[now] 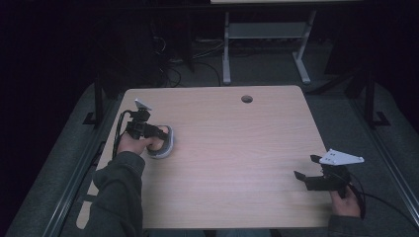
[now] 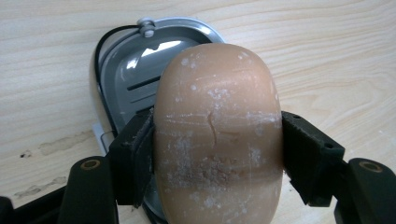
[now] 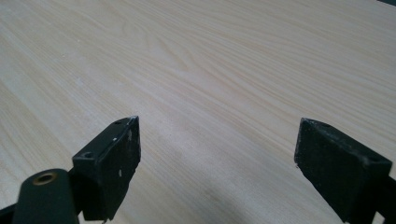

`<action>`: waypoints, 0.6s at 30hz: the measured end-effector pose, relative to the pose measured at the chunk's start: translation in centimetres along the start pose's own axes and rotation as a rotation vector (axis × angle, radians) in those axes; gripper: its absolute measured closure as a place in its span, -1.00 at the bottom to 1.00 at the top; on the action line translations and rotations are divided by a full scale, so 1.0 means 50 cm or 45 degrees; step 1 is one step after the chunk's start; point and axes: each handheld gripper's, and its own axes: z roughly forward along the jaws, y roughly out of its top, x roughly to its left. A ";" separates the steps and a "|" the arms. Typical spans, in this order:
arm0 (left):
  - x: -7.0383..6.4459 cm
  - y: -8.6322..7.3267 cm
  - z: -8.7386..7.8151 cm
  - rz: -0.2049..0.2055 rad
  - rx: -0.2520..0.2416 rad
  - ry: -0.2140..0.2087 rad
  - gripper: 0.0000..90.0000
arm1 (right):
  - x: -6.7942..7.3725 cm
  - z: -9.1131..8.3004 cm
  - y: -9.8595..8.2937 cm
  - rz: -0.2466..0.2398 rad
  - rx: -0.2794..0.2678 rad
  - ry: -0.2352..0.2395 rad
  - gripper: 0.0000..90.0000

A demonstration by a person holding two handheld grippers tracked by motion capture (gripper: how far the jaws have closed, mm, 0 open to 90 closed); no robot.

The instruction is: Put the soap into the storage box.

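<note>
We see the left gripper [image 2: 215, 149] clamped on a tan bar of soap [image 2: 215, 140], its two black jaws pressing the bar's sides. The soap's surface is flecked with white and carries a thin crack down its middle. Directly behind and beneath it lies a grey soap dish [image 2: 126, 79] with slots in its floor and a shiny rim; we cannot tell whether the bar touches the dish. From the high view, the left gripper [image 1: 160, 136] sits over the dish [image 1: 165, 148] near the left edge of the light wooden table [image 1: 237, 148], held by the person's left hand [image 1: 131, 143]. The right gripper [image 1: 304, 168] is well apart, near the table's right front corner, its jaws spread wide with nothing between them, as we confirm over bare wood in the right gripper view [image 3: 217, 158].
</note>
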 end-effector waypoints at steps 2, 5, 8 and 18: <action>0.002 0.000 0.001 -0.003 0.004 0.007 -0.29 | 0.001 0.000 0.000 0.007 0.005 0.002 -0.69; 0.002 0.000 0.002 -0.002 0.011 0.012 -0.29 | 0.000 0.000 0.000 0.000 0.001 0.000 -0.69; 0.002 0.000 0.003 0.007 0.018 0.023 -0.29 | 0.000 0.000 0.000 -0.001 0.001 0.001 -0.69; 0.000 0.001 0.008 0.010 0.028 0.032 -0.29 | 0.001 -0.001 0.000 0.010 0.006 0.002 -0.69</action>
